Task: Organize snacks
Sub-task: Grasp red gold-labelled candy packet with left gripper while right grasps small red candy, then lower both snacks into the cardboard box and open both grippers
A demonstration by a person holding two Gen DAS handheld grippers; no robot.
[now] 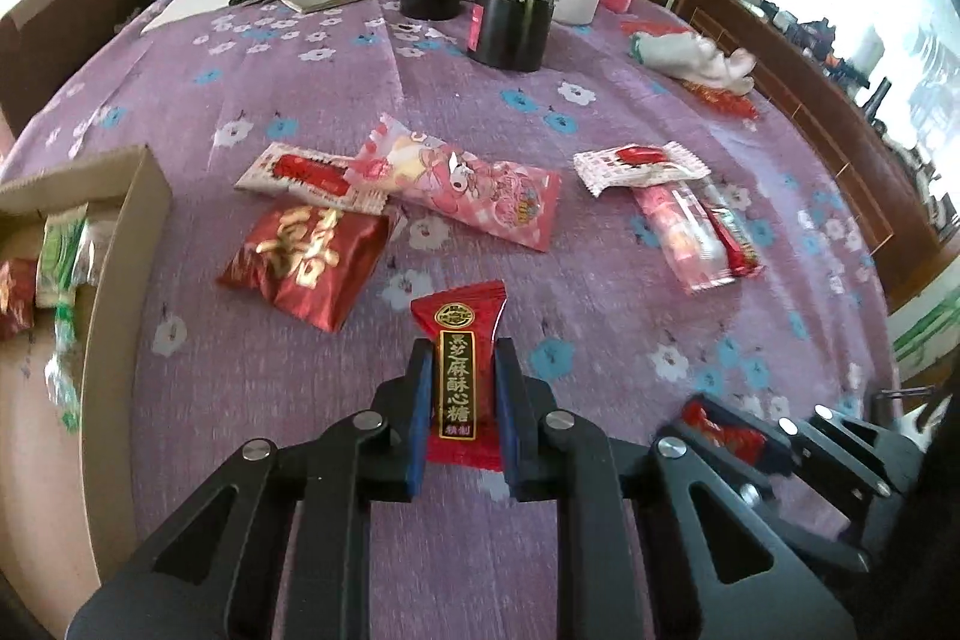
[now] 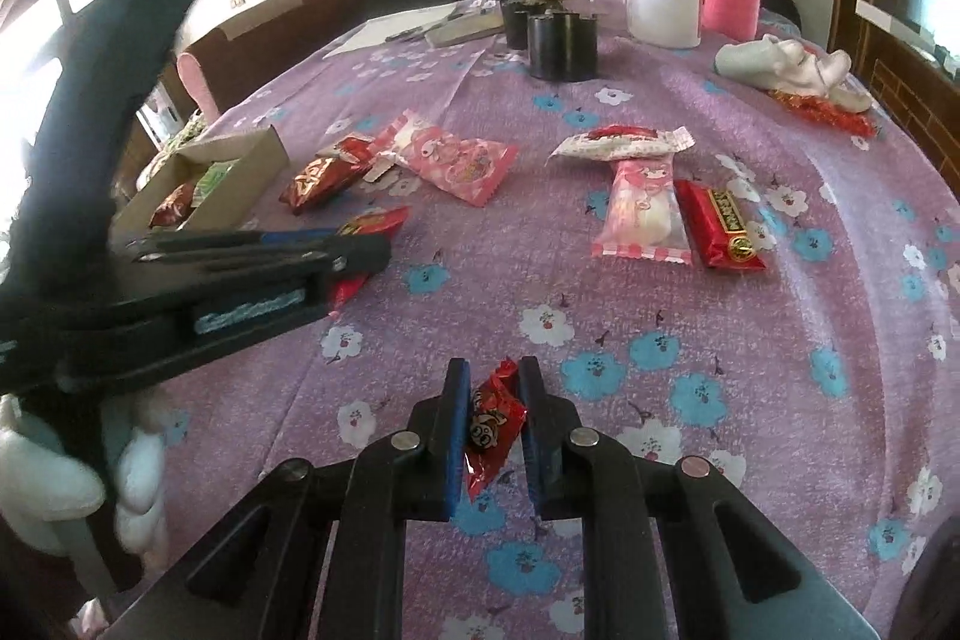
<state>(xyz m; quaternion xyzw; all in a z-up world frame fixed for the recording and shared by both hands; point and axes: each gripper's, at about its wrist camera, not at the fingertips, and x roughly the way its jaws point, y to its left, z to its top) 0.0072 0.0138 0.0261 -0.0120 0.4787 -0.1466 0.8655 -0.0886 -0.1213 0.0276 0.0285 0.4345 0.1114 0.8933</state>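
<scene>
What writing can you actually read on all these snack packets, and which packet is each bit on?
"黑芝麻酥心糖", gold on a black strip: red candy held in the left gripper.
"囍", large gold character: red foil bag.
Small red candy in the right gripper: a cartoon face, no readable words.
Pink cartoon packet, white-and-red packet, red bar: print too small or blurred to read.

both wrist views look down, close over the tablecloth (image 1: 540, 112), sharing its snack-strewn middle
</scene>
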